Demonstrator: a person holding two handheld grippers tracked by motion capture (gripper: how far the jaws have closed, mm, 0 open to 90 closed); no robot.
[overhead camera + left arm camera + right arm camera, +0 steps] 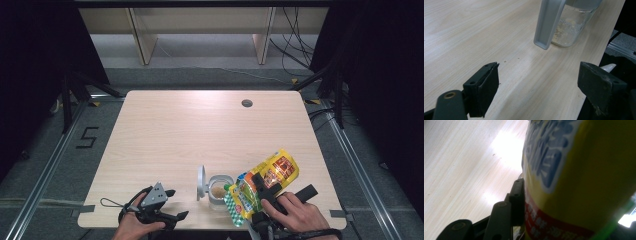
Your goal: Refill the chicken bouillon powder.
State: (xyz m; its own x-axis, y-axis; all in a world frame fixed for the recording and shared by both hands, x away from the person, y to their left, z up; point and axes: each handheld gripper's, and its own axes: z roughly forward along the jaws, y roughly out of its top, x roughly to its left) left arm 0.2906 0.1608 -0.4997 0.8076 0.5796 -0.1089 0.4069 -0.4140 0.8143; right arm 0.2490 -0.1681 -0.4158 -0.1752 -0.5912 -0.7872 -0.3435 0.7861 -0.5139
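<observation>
Pouring from the bag (265, 185) into the jar (218, 191)
Right gripper (260, 192) fingers (517, 195) gripped the tilted bag; keeping its mouth over the jar looked key, while the left gripper (172, 205) fingers (485, 90) sat released just short of it

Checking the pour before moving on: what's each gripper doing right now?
Left gripper: open, holding nothing.
Right gripper: shut on the snack bag.

From my station I see the jar (218, 190) standing on the table (200, 130) near its front edge, a little right of the middle, with its lid (201, 183) hinged up on its left side and some powder in the bottom. The snack bag (262, 181) hangs tilted just right of the jar, its lower end over the jar's mouth. My left gripper (170, 205) sits left of the jar at the front edge; my right gripper (265, 192) is at the bag, nearer me. A hole (246, 103) lies far back right.
</observation>
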